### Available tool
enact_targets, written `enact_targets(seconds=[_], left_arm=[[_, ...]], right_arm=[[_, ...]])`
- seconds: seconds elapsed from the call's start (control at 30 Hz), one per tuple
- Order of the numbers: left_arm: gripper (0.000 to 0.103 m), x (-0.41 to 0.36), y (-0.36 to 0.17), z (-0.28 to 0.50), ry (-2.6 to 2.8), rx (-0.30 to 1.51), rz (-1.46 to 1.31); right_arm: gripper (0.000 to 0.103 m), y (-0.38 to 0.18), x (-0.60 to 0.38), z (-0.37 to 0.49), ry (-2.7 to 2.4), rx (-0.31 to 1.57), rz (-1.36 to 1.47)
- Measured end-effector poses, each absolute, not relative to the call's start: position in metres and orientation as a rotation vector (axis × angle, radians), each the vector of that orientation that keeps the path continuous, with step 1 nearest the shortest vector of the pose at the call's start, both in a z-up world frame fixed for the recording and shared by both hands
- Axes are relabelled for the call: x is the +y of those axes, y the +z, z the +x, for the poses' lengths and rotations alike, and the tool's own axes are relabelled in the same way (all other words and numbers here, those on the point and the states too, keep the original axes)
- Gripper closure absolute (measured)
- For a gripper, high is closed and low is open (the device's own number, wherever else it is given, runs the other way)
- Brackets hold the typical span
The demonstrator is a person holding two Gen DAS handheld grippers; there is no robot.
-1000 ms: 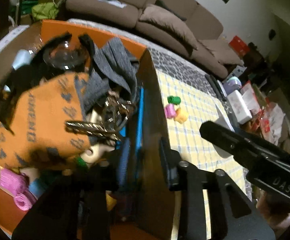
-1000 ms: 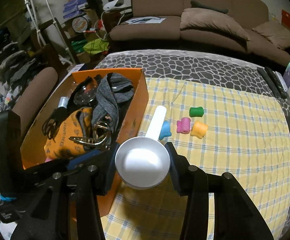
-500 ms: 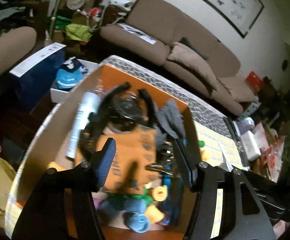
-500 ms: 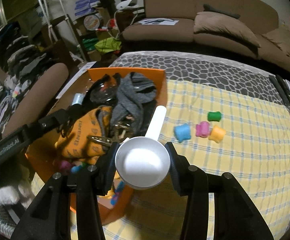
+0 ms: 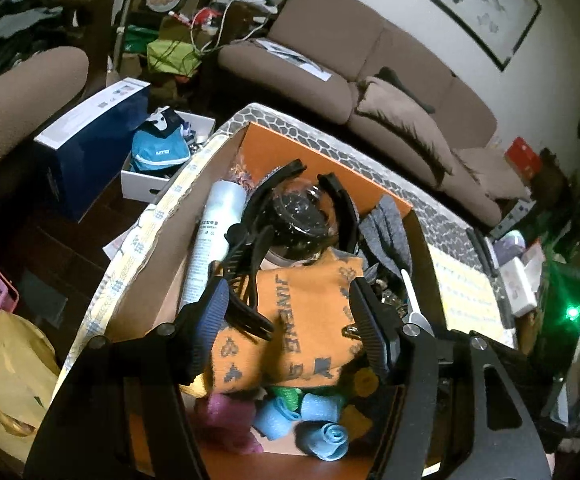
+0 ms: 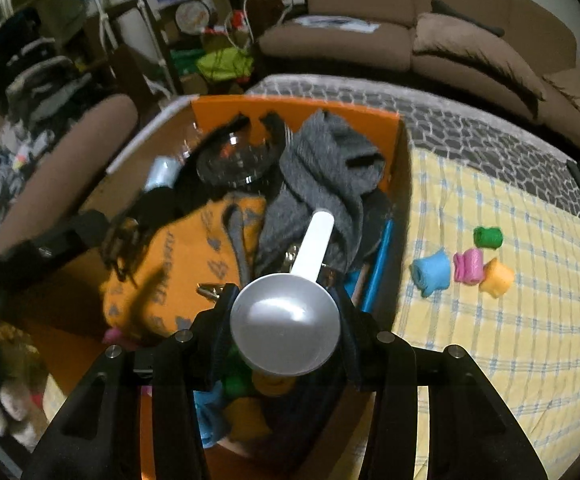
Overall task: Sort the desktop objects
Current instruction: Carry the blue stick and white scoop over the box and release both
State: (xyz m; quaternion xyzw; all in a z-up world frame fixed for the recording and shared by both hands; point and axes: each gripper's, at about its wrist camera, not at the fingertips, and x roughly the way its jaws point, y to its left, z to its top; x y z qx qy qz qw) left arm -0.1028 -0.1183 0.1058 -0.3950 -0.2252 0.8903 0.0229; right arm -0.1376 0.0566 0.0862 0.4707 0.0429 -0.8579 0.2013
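Right gripper [image 6: 285, 330] clamped on the round bowl of a silver measuring scoop [image 6: 285, 328], white handle pointing away over the heap. Held above the near end of the orange cardboard box [image 6: 298, 110], not yet resting on anything inside.

Left gripper [image 5: 285, 320] with jaws opening and nothing pinched between them, hovering over the same box above an orange patterned sock [image 5: 290, 328]. Below and around it: a black hair claw clip [image 5: 245, 280], a white spray bottle [image 5: 213, 240], a clear glass dome [image 5: 302, 220], a grey sock [image 6: 326, 176], rolled cloths in blue and pink [image 5: 326, 436] at the near end.

On the yellow checked tablecloth [image 6: 510, 340], well apart from the box: four small rolled cloths, blue [image 6: 432, 272], pink [image 6: 468, 266], orange [image 6: 496, 278], green [image 6: 488, 237] (unsorted, by the look of it).

Risks, judged from here:
- Grip on a smooth rounded bowl, so a likely slip or twist if jolted.
- Box piled high; a scoop let go on top could slide or roll off the sock heap.
- Long handle liable to catch the grey sock or the box wall.
- Both grippers over one box, so some chance of a knock between them.
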Motion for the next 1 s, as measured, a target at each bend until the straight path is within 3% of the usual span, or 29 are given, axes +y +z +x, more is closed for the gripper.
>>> enact_targets(seconds=[0.2,0.3,0.33,0.43,0.67,0.7,0.73,0.77,1.0], left_arm=[[0.043,-0.114,0.107,-0.103,2.741,-0.691,-1.221],[0.042,-0.111,0.108,-0.103,2.738,-0.683,-1.222],[0.041,-0.109,0.108,-0.103,2.738,-0.677,-1.224],[0.04,-0.102,0.108,-0.104,2.733,-0.658,-1.232],[0.015,-0.079,0.109,-0.107,2.726,-0.592,-1.227],[0.008,-0.076,0.11,-0.108,2.717,-0.601,-1.218],[0.004,-0.075,0.111,-0.108,2.713,-0.604,-1.215],[0.002,-0.072,0.112,-0.108,2.706,-0.616,-1.203],[0.002,-0.057,0.119,-0.111,2.689,-0.604,-1.169]], right_arm=[[0.055,0.082,0.05,-0.129,-2.364,0.253,1.339],[0.052,0.084,0.054,-0.126,-2.341,0.233,1.353],[0.047,0.085,0.056,-0.126,-2.338,0.221,1.353],[0.047,0.094,0.065,-0.123,-2.33,0.146,1.336],[0.04,0.112,0.09,-0.125,-2.326,0.004,1.297],[0.038,0.115,0.094,-0.125,-2.324,-0.015,1.289],[0.027,0.117,0.097,-0.125,-2.344,0.001,1.29],[0.021,0.12,0.101,-0.125,-2.372,0.022,1.287],[0.021,0.133,0.162,-0.135,-2.481,-0.065,1.266]])
